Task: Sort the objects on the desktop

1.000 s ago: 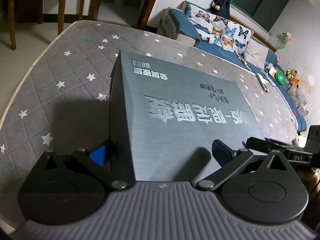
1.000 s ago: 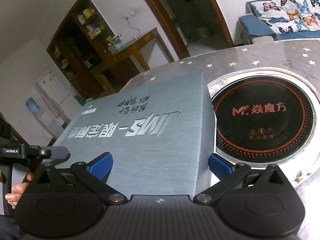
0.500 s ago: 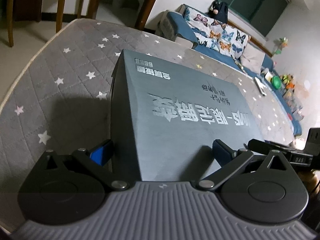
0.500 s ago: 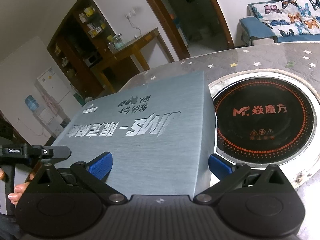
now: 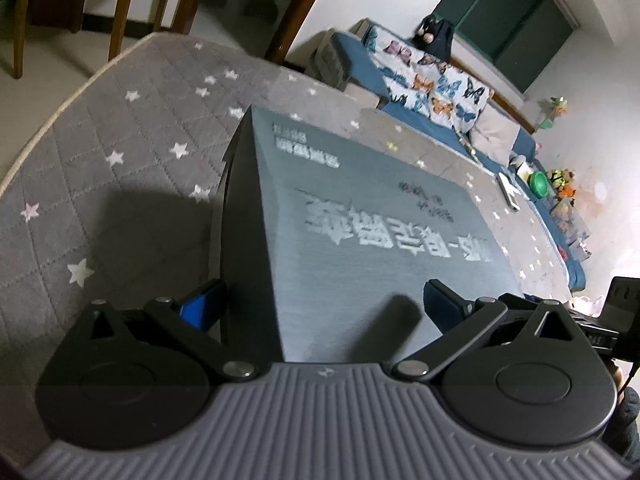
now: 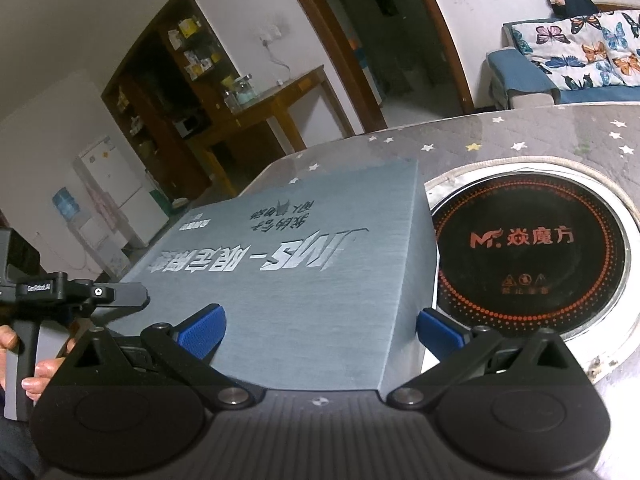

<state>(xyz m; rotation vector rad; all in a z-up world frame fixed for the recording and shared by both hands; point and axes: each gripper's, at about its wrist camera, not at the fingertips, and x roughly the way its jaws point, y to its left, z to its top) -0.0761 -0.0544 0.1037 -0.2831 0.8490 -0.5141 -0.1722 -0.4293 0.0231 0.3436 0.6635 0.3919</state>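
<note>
Both tongs (image 5: 320,308) (image 6: 320,330) gape wide, straddling the grey box (image 6: 304,280).

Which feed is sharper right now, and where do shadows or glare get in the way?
Left wrist view: motion-blurred, lettering on the flat grey cardboard box smeared, dark shadow left of it on the star-quilted grey table cover. Right wrist view: sharp; the round black induction hob reads clearly.

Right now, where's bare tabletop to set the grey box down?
Widest free patch: the star-quilted table cover left of the grey box, out to the table's rounded edge. A narrower strip runs beyond the box toward the sofa. On the box's right, the round cooktop sits hard against its edge: crowded there.
</note>
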